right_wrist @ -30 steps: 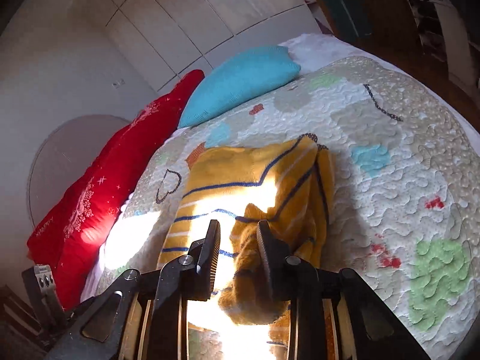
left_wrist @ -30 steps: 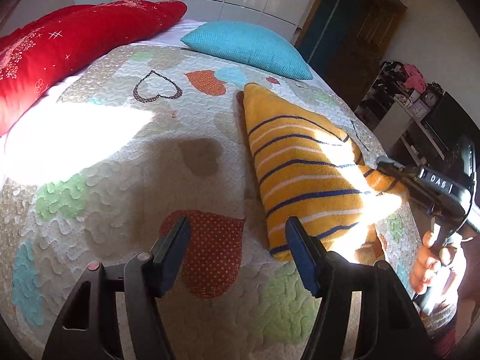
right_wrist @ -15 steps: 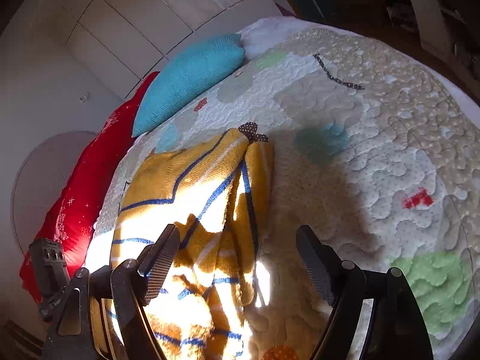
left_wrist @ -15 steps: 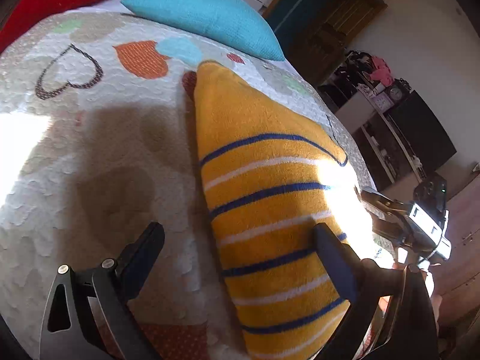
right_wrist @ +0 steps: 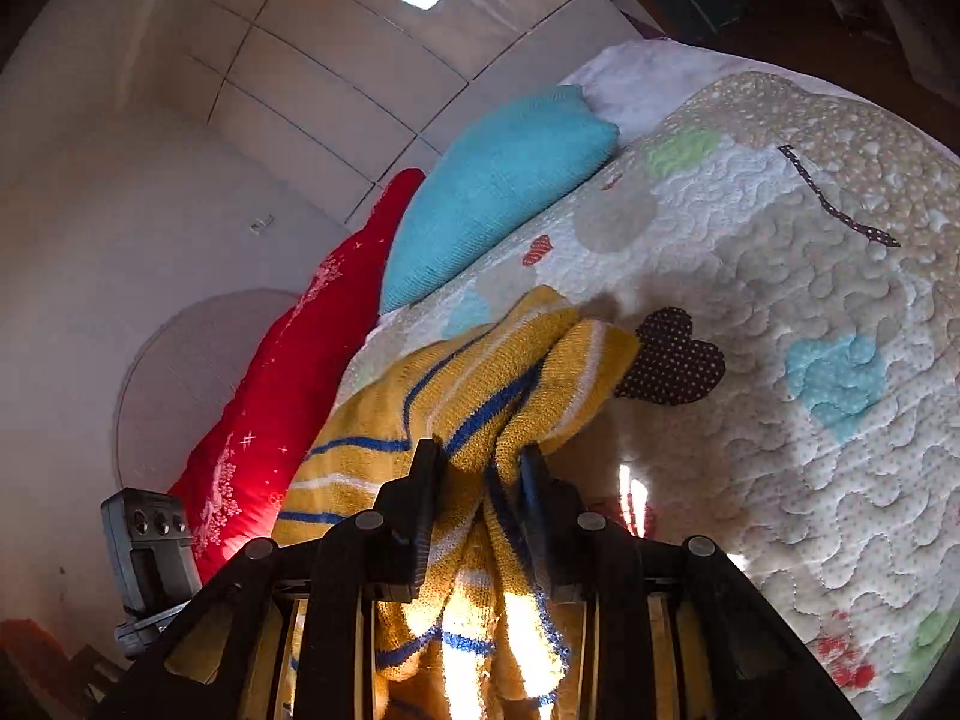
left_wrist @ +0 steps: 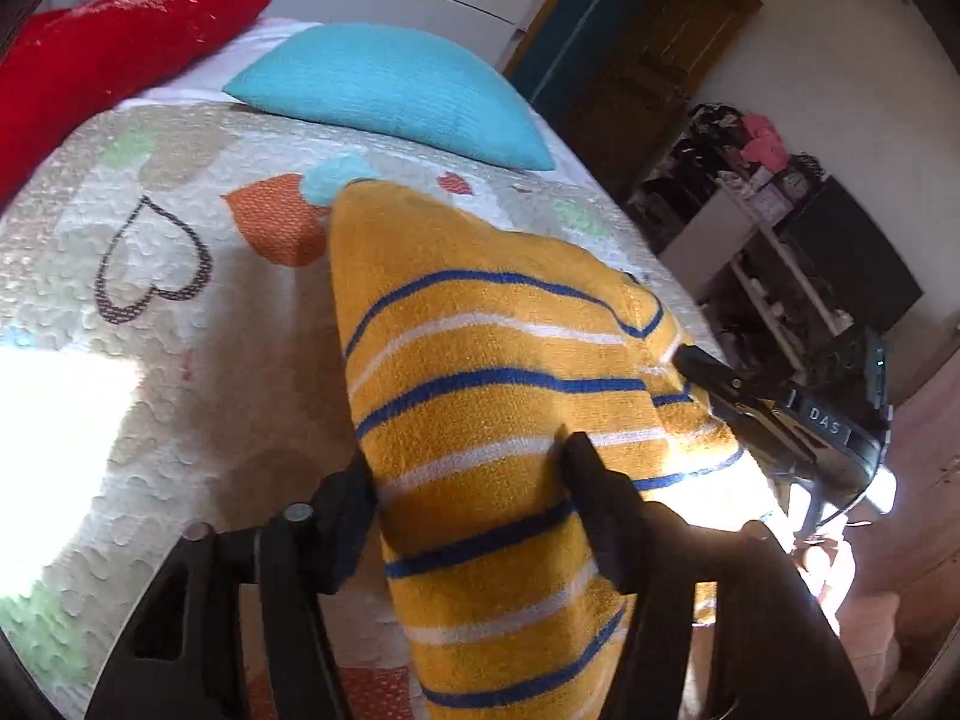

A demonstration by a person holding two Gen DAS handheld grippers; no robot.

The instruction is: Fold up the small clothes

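Note:
A small yellow knitted sweater point(left_wrist: 480, 372) with blue and white stripes lies on the quilted bedspread point(left_wrist: 150, 360). My left gripper point(left_wrist: 468, 480) is shut on the sweater's near left edge, the cloth bunched between its fingers. My right gripper point(right_wrist: 480, 468) is shut on the sweater point(right_wrist: 480, 384) at its right side, with folds of cloth hanging between the fingers. The right gripper also shows in the left wrist view point(left_wrist: 774, 420), at the sweater's right edge.
A turquoise pillow point(left_wrist: 390, 90) and a red pillow point(left_wrist: 102, 60) lie at the head of the bed. A dark door point(left_wrist: 636, 48) and cluttered shelves point(left_wrist: 774, 252) stand to the right of the bed. The bed's right edge runs close beside the sweater.
Both grippers were open around the sweater half a second ago; both have now closed on it. The right gripper had let go and regripped. The left moved in from the bedspread onto the sweater's edge.

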